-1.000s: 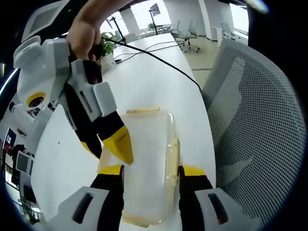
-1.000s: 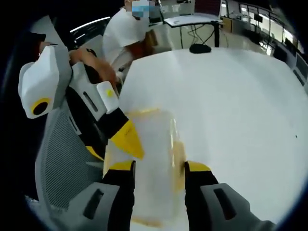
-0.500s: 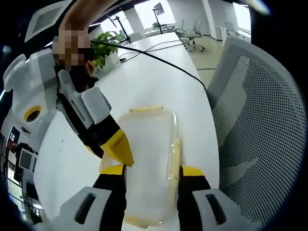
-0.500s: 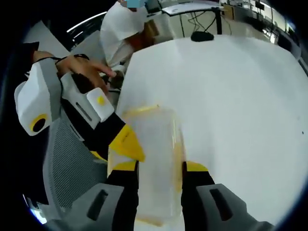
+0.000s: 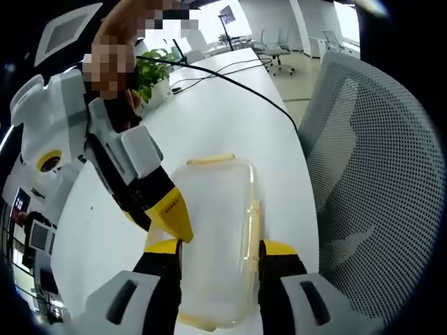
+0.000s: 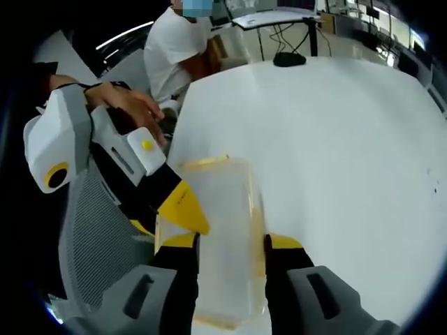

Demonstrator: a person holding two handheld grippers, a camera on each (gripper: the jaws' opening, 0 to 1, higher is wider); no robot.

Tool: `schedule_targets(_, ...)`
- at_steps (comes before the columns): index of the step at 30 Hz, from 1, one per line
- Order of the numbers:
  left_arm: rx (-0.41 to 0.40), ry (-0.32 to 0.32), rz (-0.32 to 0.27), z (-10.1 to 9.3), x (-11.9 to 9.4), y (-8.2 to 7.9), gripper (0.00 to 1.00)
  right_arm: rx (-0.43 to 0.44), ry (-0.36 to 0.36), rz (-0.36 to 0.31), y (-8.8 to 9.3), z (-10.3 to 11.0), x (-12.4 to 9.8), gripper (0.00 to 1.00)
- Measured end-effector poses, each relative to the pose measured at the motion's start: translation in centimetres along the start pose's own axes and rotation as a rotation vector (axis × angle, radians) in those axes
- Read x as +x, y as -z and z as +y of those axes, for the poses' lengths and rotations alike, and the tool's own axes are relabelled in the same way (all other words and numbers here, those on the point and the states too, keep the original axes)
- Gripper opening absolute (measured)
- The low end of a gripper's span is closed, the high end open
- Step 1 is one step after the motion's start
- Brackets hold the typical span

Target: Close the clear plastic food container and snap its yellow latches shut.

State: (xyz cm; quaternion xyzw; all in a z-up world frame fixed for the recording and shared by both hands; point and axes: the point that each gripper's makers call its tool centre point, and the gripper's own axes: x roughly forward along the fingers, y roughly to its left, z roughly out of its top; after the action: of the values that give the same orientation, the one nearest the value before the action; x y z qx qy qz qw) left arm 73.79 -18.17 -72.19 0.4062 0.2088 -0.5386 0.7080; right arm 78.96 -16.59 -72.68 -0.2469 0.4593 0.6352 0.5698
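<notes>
The container's (image 5: 213, 237) near end is hidden behind the tongs.

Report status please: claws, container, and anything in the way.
Both claws open, left claw and right claw each straddling the container on the table. Lid down; latch state unclear. Mesh chair beside the table edge.

We record a long white bench (image 5: 209, 118). Directly on it: one clear plastic food container (image 5: 213, 230) with yellow latches, lying near the bench edge; one black cable (image 5: 230, 84) trailing across the top; a dark object (image 6: 288, 59) at the far end.
</notes>
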Motion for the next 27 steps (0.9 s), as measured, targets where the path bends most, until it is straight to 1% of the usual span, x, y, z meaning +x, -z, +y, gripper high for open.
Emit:
schedule_targets(10,-0.01,0.005,0.006,0.2,-0.2,0.0,0.37,-0.007,0.019,0.001,-0.1,0.2,-0.2,0.34)
schedule_targets(14,-0.022,0.006,0.007,0.2,-0.3,0.0,0.39,-0.025,0.042,-0.011,-0.2,0.0,-0.4,0.32)
schedule_targets(19,-0.027,0.005,0.002,0.3,-0.8,0.0,0.4,-0.03,0.06,-0.025,-0.3,0.0,-0.9,0.34)
schedule_targets(27,-0.07,0.007,-0.016,0.5,-1.6,-0.2,0.44,-0.045,0.103,-0.049,-0.1,-0.2,-2.2,0.38)
